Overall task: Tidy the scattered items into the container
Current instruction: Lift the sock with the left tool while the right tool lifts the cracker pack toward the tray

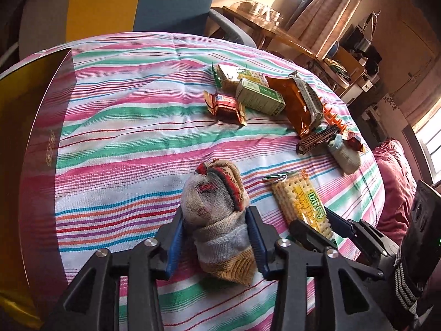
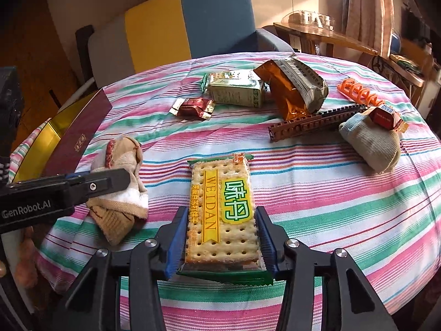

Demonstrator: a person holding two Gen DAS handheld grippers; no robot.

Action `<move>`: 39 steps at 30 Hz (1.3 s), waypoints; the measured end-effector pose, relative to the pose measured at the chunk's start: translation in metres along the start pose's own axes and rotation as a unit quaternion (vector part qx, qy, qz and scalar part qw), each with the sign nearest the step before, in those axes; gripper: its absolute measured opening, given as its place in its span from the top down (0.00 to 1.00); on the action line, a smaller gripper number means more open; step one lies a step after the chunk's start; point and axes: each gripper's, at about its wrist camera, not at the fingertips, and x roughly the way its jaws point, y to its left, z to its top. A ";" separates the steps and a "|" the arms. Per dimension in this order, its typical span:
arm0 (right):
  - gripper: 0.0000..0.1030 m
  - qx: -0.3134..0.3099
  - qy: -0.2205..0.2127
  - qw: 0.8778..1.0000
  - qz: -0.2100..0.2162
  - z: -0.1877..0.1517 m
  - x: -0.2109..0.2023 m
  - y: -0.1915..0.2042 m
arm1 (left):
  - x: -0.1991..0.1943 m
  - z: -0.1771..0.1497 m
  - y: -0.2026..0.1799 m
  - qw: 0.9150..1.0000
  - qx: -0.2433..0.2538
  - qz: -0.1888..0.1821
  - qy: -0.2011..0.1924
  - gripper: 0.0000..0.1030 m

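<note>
A rolled beige sock with red trim [image 1: 217, 207] lies on the striped cloth, and my left gripper [image 1: 215, 211] is shut on it, blue pads pressing both sides. The right wrist view shows that sock [image 2: 121, 165] at the left, partly behind the left gripper [image 2: 121, 179]. My right gripper [image 2: 222, 212] is shut on a Weidan cracker pack [image 2: 220, 207], which rests flat on the cloth. In the left wrist view the cracker pack [image 1: 300, 198] sits to the right of the sock. The maroon box with a gold lining [image 1: 41, 138] [image 2: 80, 135] stands open at the table's left edge.
Across the table lie a green carton [image 2: 237, 91], a red candy [image 2: 193, 107], an orange snack bag [image 2: 295, 88], a brown brick strip [image 2: 311, 124], a pale sock [image 2: 372, 143] and an orange clip [image 2: 358, 93]. A blue and yellow chair [image 2: 193, 19] stands behind.
</note>
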 end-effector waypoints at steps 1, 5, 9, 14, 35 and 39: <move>0.50 0.001 0.000 1.000 0.000 0.000 0.000 0.000 | 0.000 0.000 -0.001 1.000 0.000 0.001 -0.001 0.48; 0.45 -0.004 0.002 1.000 0.002 0.001 0.002 0.002 | 0.002 -0.001 -0.003 1.000 -0.001 0.007 -0.007 0.48; 0.49 -0.014 -0.002 1.000 -0.008 0.000 0.003 0.004 | 0.003 -0.002 -0.005 1.000 -0.002 0.013 -0.013 0.59; 0.53 -0.006 -0.004 1.000 -0.007 -0.001 -0.001 0.004 | -0.017 -0.007 -0.006 0.999 0.006 0.010 -0.037 0.60; 0.53 -0.055 -0.031 0.998 0.029 0.012 -0.019 0.072 | -0.106 -0.020 0.037 0.990 -0.024 0.044 -0.130 0.60; 0.53 -0.069 -0.047 0.995 0.053 0.028 -0.026 0.094 | -0.127 -0.020 0.065 0.985 -0.045 0.072 -0.152 0.60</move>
